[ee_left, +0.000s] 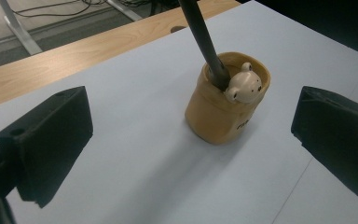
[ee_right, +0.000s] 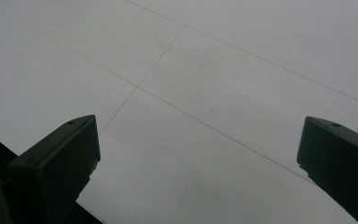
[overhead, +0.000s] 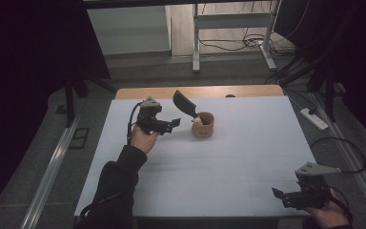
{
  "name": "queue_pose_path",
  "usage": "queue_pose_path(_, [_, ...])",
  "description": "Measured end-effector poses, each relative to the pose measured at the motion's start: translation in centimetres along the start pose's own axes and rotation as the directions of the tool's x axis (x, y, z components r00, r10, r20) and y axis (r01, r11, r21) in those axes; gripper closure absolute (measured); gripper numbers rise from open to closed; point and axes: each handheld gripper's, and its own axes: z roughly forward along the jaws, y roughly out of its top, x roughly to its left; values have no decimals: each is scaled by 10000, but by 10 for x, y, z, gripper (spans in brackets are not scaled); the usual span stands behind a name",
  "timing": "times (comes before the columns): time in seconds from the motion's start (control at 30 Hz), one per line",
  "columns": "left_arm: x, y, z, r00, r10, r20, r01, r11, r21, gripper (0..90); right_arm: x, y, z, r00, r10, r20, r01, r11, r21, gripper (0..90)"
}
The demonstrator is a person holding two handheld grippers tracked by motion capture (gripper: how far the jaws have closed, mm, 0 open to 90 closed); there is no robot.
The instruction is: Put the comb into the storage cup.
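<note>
We see the white table (overhead: 248, 157), then the tan bear cup (overhead: 203, 125) standing far-centre with the black spatula (overhead: 184, 102) leaning handle-down inside it. Our left gripper (overhead: 170, 125) hovers just beside the cup, jaws apart, empty. Right gripper (overhead: 281, 196) idles at the near edge, jaws apart. We judge the spatula seated, nothing gripped, little left

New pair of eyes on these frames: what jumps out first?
The tan ceramic cup with a small bear head on its rim, standing mid-table toward the far edge, with a black spatula leaning out of it. The left tool hovers open just beside it; the right tool waits open at the near right corner.
</note>
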Motion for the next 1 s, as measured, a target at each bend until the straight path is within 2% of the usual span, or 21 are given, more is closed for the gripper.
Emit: queue_pose_path(1.0, [-8, -14, -20, 9993, -304, 198, 300, 9994, 184, 0, 0, 0, 0, 10000, -44, -11, 44, 10000, -68, 0])
